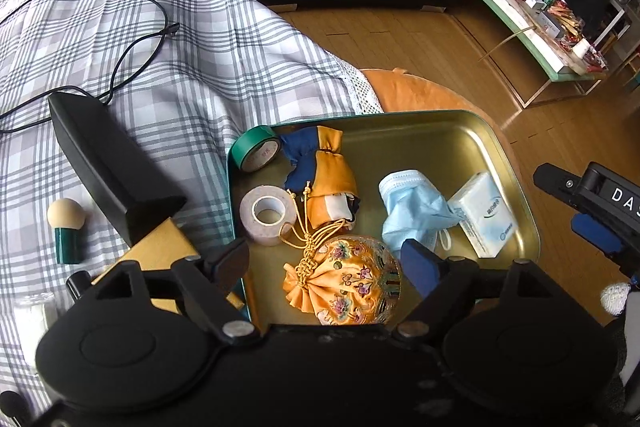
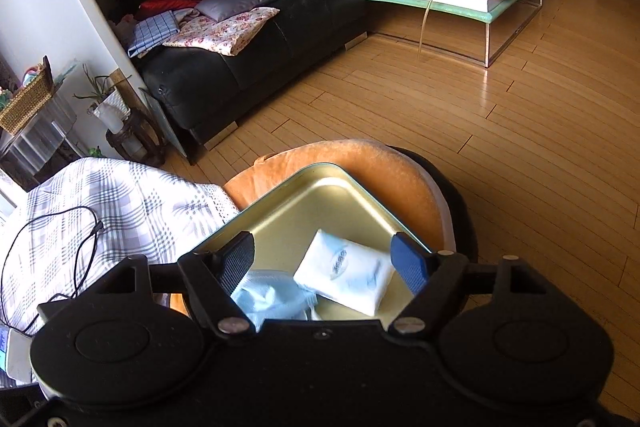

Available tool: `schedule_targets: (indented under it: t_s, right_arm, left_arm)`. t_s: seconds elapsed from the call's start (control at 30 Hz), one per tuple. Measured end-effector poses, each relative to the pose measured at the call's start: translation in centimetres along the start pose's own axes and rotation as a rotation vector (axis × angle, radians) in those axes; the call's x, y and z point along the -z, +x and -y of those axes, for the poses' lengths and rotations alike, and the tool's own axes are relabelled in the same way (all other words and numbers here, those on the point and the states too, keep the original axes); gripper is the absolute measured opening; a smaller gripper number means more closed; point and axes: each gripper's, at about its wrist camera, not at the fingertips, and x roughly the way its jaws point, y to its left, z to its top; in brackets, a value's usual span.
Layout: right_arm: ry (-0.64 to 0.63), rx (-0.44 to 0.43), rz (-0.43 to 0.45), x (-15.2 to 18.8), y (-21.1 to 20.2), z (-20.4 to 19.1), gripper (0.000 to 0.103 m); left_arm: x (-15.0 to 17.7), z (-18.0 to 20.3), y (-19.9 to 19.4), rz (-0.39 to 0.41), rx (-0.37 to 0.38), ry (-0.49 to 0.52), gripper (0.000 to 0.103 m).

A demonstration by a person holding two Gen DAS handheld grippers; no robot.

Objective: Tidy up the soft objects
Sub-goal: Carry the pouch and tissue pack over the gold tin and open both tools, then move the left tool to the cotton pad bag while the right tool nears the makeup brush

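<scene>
**Sorting nearly finished, tin tray filling up**

Tools hover wide and empty: left tool (image 1: 324, 263) above an embroidered pouch (image 1: 346, 285), right tool (image 2: 324, 261) above a tissue pack (image 2: 346, 277). Face mask (image 1: 414, 213), silk pouch (image 1: 326, 175) and two tape rolls share the tray (image 1: 516, 163). One sponge puff (image 1: 66, 227) waits outside on the checked tabletop (image 1: 180, 67).
</scene>
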Motion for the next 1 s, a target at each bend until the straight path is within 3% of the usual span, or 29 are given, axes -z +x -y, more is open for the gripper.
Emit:
schedule_targets:
  t_s: [0.43, 0.63, 1.0]
  right_arm:
    - [-0.045, -0.021, 0.002, 0.3, -1.0, -1.3, 0.072]
    - [-0.076, -0.039, 0.029, 0.6, -2.5, -2.3, 0.072]
    - [-0.15, -0.117, 0.102, 1.7, -5.7, -5.3, 0.072]
  left_arm:
    - [1.1, -0.4, -1.9, 0.045, -0.033, 0.011, 0.087]
    - [2.1, -1.3, -3.7, 0.096, -0.057, 0.0, 0.097]
    - [5.0, -6.4, -7.1, 0.199, -0.163, -0.094, 0.1]
